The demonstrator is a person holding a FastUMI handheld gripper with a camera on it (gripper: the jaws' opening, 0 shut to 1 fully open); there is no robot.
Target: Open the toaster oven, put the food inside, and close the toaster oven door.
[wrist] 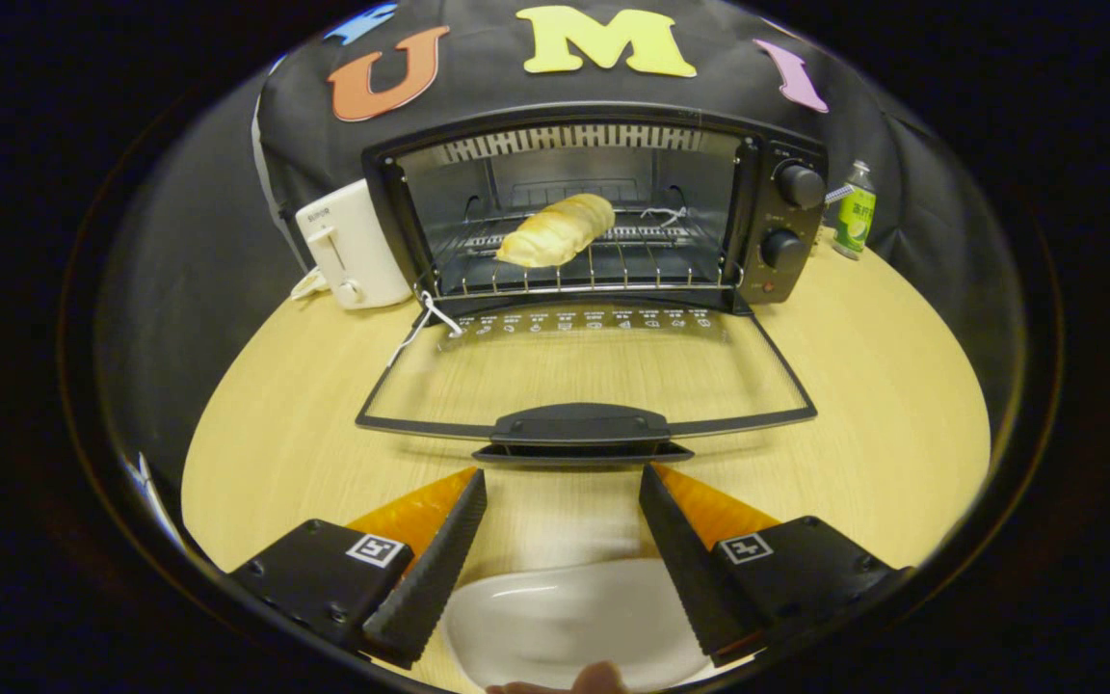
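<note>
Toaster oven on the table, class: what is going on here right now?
A person is working with a hand-held gripper at a toaster oven on a wooden table. The oven door is folded down flat, and a bread roll already lies on the wire rack inside. The gripper is open and holds nothing, its fingers just short of the door handle. A white plate sits between the fingers, below them. The door is not yet closed.

Bright even light, fisheye bending, slight blur
</note>
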